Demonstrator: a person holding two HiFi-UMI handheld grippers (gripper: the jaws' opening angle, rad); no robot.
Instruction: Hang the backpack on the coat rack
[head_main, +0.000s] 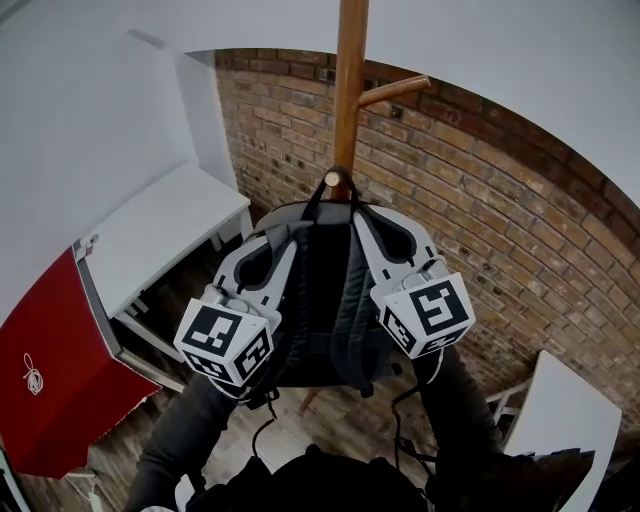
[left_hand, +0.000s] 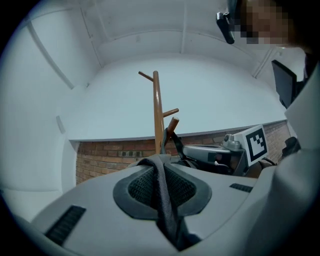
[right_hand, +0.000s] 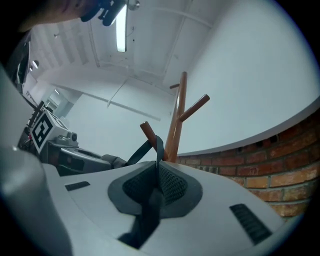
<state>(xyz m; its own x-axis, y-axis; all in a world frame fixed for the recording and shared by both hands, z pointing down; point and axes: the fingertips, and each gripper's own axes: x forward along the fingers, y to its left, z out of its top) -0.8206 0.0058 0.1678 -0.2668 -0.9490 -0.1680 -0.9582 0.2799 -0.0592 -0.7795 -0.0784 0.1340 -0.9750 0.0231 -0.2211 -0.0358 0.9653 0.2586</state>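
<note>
Backpack (head_main: 325, 300), just one, is hanging on a peg (head_main: 338, 180) of the single coat rack (head_main: 350, 90). The left hand-held gripper (left_hand: 161, 192) and right hand-held gripper (right_hand: 154, 192), both tilting slightly upward, are each pinching one strap (left_hand: 170, 222).

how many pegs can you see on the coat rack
3. A low peg carries the backpack; a bare peg sits just above it; another bare peg sits near the pole's top. More may be hidden behind the pole.
</note>
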